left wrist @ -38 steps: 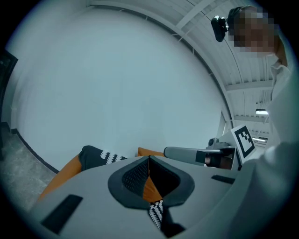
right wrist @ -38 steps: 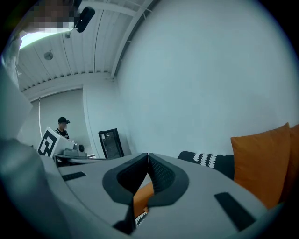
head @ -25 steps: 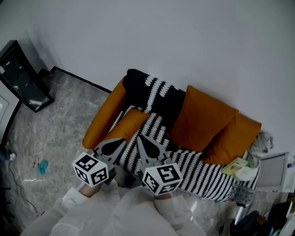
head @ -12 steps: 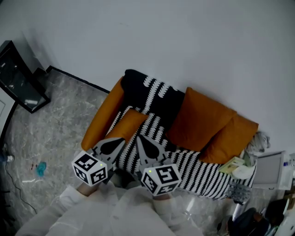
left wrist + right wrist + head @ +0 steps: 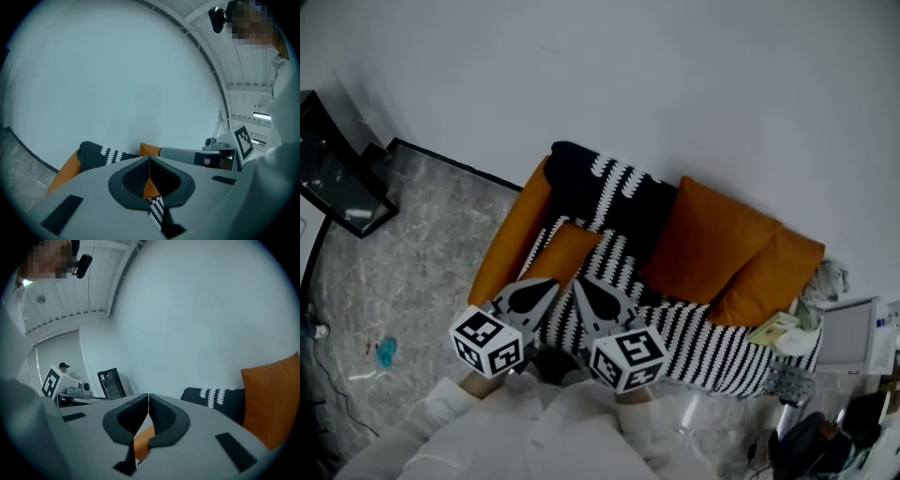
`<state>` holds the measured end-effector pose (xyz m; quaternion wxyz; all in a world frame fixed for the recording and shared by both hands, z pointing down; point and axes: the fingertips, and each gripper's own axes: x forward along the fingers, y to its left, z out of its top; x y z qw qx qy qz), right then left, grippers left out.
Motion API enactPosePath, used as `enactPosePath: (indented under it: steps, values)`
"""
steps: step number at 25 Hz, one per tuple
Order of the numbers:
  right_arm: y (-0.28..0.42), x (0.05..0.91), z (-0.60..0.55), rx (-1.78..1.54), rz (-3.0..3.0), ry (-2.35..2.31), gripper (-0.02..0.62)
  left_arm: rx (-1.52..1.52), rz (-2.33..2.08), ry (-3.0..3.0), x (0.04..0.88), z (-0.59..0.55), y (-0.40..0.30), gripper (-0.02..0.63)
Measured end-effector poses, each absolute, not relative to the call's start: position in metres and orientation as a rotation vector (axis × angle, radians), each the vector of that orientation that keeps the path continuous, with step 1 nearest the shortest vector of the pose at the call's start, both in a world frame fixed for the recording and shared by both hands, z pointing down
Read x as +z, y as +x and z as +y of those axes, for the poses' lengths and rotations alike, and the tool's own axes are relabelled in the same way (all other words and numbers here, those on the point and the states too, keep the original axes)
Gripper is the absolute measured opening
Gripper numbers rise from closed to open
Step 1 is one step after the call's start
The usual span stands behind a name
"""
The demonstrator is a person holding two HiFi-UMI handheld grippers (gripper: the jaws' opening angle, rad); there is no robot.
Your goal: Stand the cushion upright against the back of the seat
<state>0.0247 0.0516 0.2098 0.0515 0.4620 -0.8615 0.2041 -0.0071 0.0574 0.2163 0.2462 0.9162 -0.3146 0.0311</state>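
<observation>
An orange cushion (image 5: 565,251) lies flat on the left end of the sofa seat, next to the orange armrest (image 5: 514,234). A black-and-white striped throw (image 5: 712,342) covers the seat and part of the backrest. Two more orange cushions (image 5: 708,239) stand upright against the back on the right. My left gripper (image 5: 551,285) and right gripper (image 5: 578,280) hover side by side over the seat's front edge, just short of the flat cushion. Both are shut with nothing between the jaws. Behind the left gripper's (image 5: 149,159) closed jaws a patch of orange shows, and likewise behind the right gripper's (image 5: 148,397).
A black cabinet (image 5: 337,169) stands on the marble floor at the far left. Papers and small items (image 5: 783,333) lie at the sofa's right end beside a white side table (image 5: 853,337). A small blue object (image 5: 386,352) and a cable lie on the floor.
The head view has shifted slightly. Both grippers stay shut and side by side by the seat's front edge, with only a small drift.
</observation>
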Motion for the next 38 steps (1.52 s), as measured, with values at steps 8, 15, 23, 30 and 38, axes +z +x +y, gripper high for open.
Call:
enactPosePath:
  steps: [8,15,23,30,38]
  values:
    - [0.022,0.222,0.036,0.657,-2.581,1.433,0.012,0.092,-0.829,2.478,0.228,0.044,-0.013,0.008]
    - [0.017,0.237,0.023,0.679,-2.53,1.489,0.012,0.116,-0.809,2.445,0.247,0.035,-0.017,0.008]
    - [0.013,0.249,0.007,0.664,-2.53,1.522,0.012,0.127,-0.801,2.399,0.268,0.028,-0.016,0.008]
    - [0.031,0.277,-0.006,0.739,-2.487,1.483,0.012,0.185,-0.869,2.399,0.283,0.014,-0.012,0.008]
    - [0.07,0.325,-0.051,0.822,-2.434,1.464,0.012,0.185,-0.875,2.349,0.324,-0.021,0.016,0.008]
